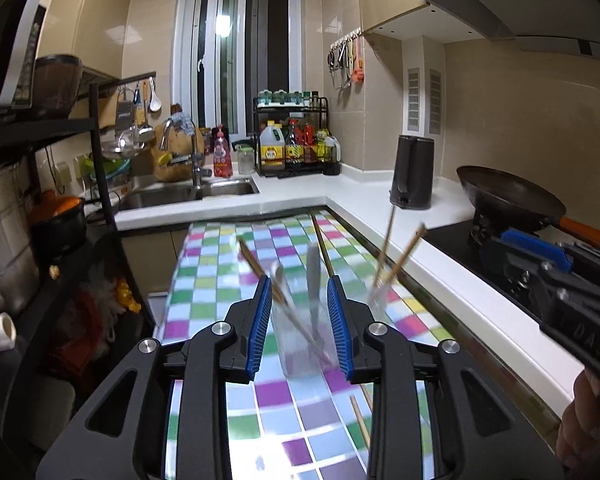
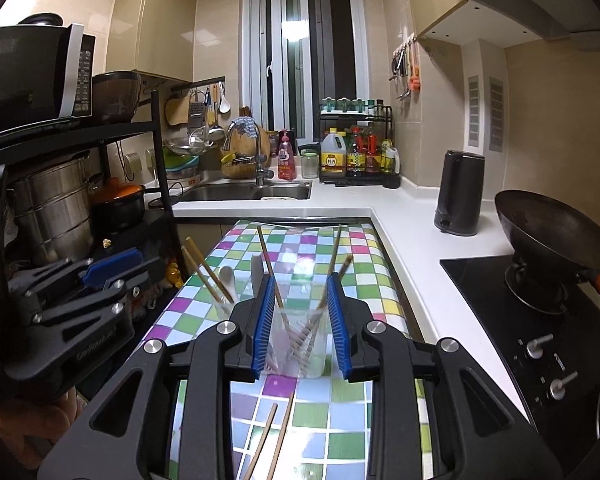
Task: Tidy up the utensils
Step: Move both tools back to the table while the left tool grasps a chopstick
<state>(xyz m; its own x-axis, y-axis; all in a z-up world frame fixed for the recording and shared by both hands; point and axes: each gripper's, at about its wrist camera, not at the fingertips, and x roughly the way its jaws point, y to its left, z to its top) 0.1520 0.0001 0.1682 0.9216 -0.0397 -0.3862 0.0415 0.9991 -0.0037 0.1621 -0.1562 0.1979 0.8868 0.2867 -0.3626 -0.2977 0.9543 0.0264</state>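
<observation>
Checked tablecloth (image 2: 300, 404), multicoloured, covers the narrow table beside the white counter (image 2: 415, 236).

Left glass (image 1: 300, 340): clear tumbler standing on the cloth, seen blurred in the left wrist view. Contents: a white spoon (image 1: 280, 280), a grey flat utensil (image 1: 312, 276) and brown chopsticks (image 1: 256, 264), all leaning upward out of the rim. The left gripper (image 1: 300, 328) has its blue pads on either side of this glass, jaws partly apart; a narrow gap shows at each pad, so nothing is gripped.

Right glass (image 2: 296, 340): clear tumbler on the cloth, near the left glass. Contents: several wooden chopsticks (image 2: 331, 276) fanning out left and right. The right gripper (image 2: 300, 328) brackets it, jaws partly apart, pads close to the walls but not pressing.

Loose chopsticks (image 2: 274, 436): a pair lying flat on the cloth, nearer the camera than the right glass.

Background: black kettle (image 2: 457, 194), dark wok (image 2: 555, 232) on the hob, sink (image 2: 244, 191).
</observation>
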